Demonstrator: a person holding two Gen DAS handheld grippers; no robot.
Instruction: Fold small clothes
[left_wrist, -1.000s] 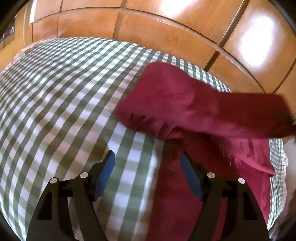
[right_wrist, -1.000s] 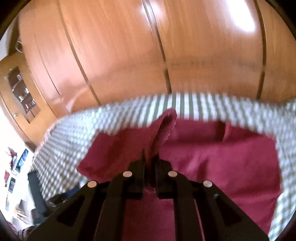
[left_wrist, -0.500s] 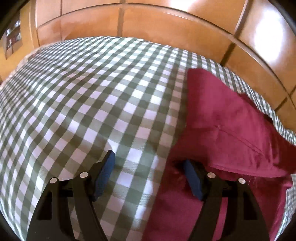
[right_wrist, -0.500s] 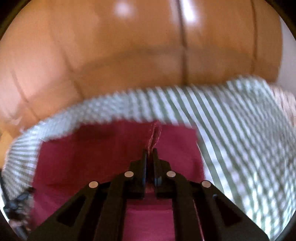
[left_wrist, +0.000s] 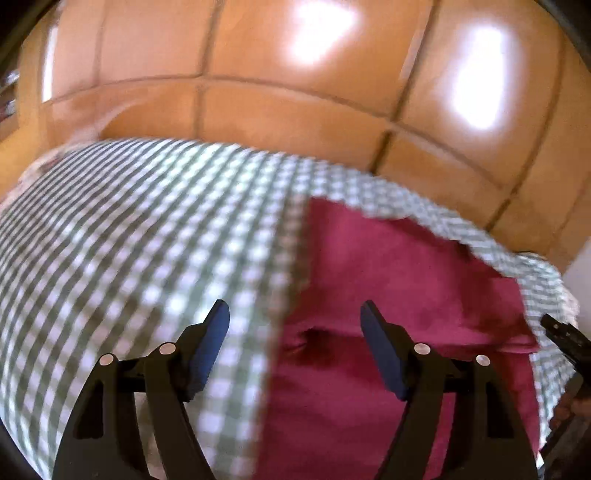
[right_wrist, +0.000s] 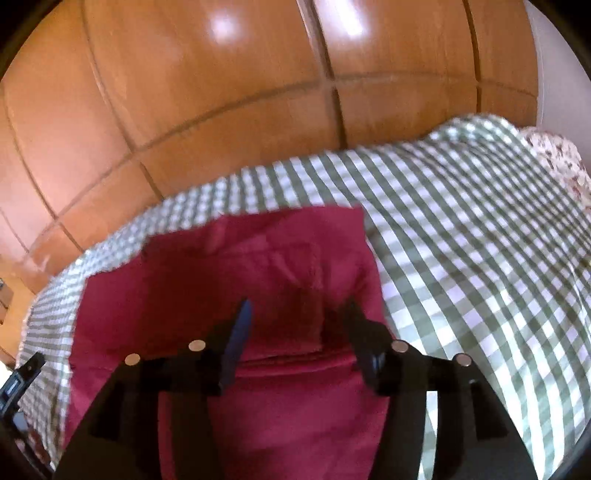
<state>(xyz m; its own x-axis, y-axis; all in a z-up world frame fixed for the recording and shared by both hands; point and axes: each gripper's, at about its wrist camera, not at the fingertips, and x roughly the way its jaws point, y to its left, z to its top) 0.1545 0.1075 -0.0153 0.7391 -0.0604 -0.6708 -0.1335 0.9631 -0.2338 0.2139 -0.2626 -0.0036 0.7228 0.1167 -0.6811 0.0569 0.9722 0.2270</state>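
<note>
A dark red garment (left_wrist: 388, 266) (right_wrist: 221, 280) lies folded on the green-and-white checked cloth (left_wrist: 129, 229) (right_wrist: 461, 221). My left gripper (left_wrist: 293, 325) hovers open above the garment's left edge, with nothing between its blue pads. My right gripper (right_wrist: 297, 321) is over the garment's right part; its jaws are opening and the red fabric lies flat below them, no longer pinched. The right gripper's black tip also shows at the right edge of the left wrist view.
Glossy wooden cupboard doors (left_wrist: 295, 92) (right_wrist: 221, 92) rise behind the bed's far edge. A flowered fabric (right_wrist: 554, 158) lies at the far right. A dark object (right_wrist: 18, 380) sits at the left edge. Bare checked cloth stretches left and right of the garment.
My right gripper carried a pinched flap of the garment sideways, lowered it and let it go; the flap now lies flat. My left gripper stayed open and lifted a little.
</note>
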